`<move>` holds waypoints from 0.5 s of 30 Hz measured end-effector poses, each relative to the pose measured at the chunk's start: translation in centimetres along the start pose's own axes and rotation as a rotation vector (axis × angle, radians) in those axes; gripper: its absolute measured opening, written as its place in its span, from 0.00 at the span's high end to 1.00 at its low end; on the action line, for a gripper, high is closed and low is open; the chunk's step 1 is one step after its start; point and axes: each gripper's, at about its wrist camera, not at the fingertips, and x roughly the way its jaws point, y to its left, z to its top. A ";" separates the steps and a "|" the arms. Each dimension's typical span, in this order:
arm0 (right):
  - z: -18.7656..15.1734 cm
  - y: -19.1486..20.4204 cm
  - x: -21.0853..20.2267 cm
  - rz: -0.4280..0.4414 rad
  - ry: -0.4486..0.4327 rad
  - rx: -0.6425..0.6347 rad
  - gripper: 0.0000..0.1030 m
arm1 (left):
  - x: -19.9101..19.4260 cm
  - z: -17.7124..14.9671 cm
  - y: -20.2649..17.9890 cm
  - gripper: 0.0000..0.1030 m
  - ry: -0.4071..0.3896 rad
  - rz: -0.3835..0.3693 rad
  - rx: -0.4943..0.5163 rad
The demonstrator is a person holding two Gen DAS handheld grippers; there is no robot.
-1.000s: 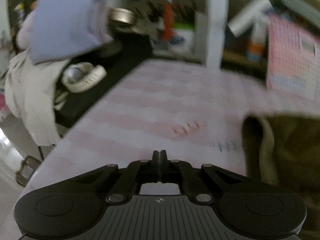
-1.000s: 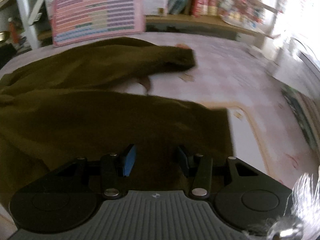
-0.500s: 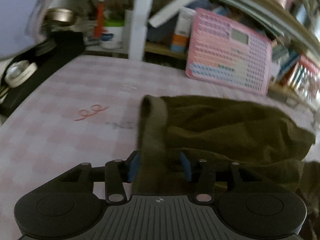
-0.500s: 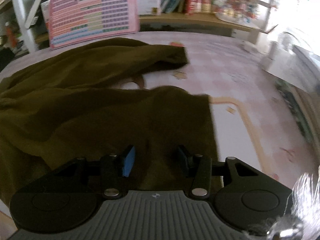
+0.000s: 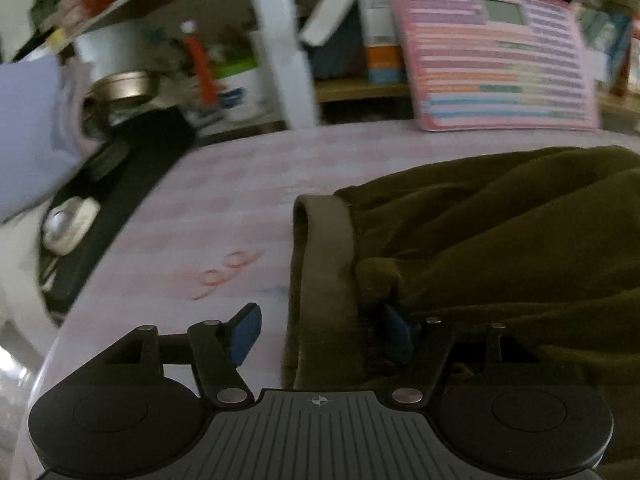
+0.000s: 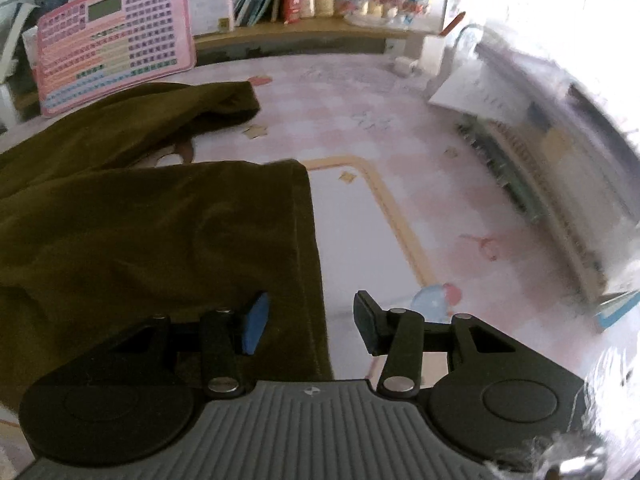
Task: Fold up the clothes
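The olive trousers (image 5: 500, 248) are spread on the table (image 5: 224, 216). Their waistband (image 5: 324, 280) is straddled by the released left claw (image 5: 320, 334), and a leg hem (image 6: 308, 264) by the parted right claw (image 6: 310, 322), probably so both ends can be pinched. The left claw's right finger is half buried in cloth; the middle of the trousers is cut off.

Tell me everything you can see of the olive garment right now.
The olive garment is a soft, fleecy-looking piece lying rumpled on the pink checked table. A ribbed band runs along one end and passes between the open jaws of the left gripper. At the other end a straight hemmed edge lies between the open jaws of the right gripper. A second part reaches back toward the pink board.
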 end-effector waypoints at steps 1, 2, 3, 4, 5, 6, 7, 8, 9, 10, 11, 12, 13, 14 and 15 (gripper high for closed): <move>0.0 0.5 0.2 0.011 -0.002 -0.019 0.57 | 0.2 0.0 0.6 0.33 0.002 0.006 -0.013; 0.1 1.2 0.4 0.019 -0.006 -0.045 0.57 | 0.3 0.0 1.3 0.33 0.003 0.012 -0.027; 0.2 1.9 0.6 0.026 -0.016 -0.076 0.57 | 0.5 0.0 1.9 0.33 0.005 0.019 -0.040; 0.5 2.4 0.8 0.035 -0.025 -0.102 0.57 | 0.6 0.0 2.6 0.33 0.007 0.025 -0.053; 0.7 3.0 1.0 0.045 -0.031 -0.126 0.57 | 0.8 0.0 3.2 0.33 0.008 0.031 -0.067; 1.1 3.5 1.4 0.056 -0.034 -0.144 0.57 | 0.9 0.0 3.9 0.33 0.010 0.037 -0.080; 1.6 3.9 1.8 0.067 -0.036 -0.160 0.57 | 1.1 0.0 4.5 0.33 0.010 0.041 -0.093; 2.0 4.4 2.1 0.076 -0.039 -0.179 0.58 | 1.4 0.0 4.9 0.32 0.009 0.038 -0.102; 2.5 5.0 2.6 0.081 -0.044 -0.204 0.58 | 1.6 0.1 5.3 0.30 0.012 0.033 -0.108; 2.9 5.4 2.9 0.082 -0.049 -0.225 0.58 | 1.8 0.2 5.7 0.29 0.015 0.027 -0.117; 3.3 5.8 3.1 0.079 -0.052 -0.241 0.58 | 1.7 0.2 6.0 0.29 0.020 0.017 -0.130; 3.7 6.1 3.4 0.075 -0.055 -0.256 0.59 | 1.5 0.3 6.3 0.29 0.024 0.007 -0.143; 4.1 6.4 3.7 0.070 -0.057 -0.270 0.59 | 1.4 0.3 6.5 0.29 0.029 -0.002 -0.156; 4.4 6.6 3.9 0.066 -0.052 -0.276 0.59 | 1.0 0.3 6.8 0.30 0.027 -0.009 -0.171; 4.5 6.6 3.9 0.065 -0.041 -0.273 0.59 | -0.2 -0.1 7.0 0.31 0.006 -0.012 -0.190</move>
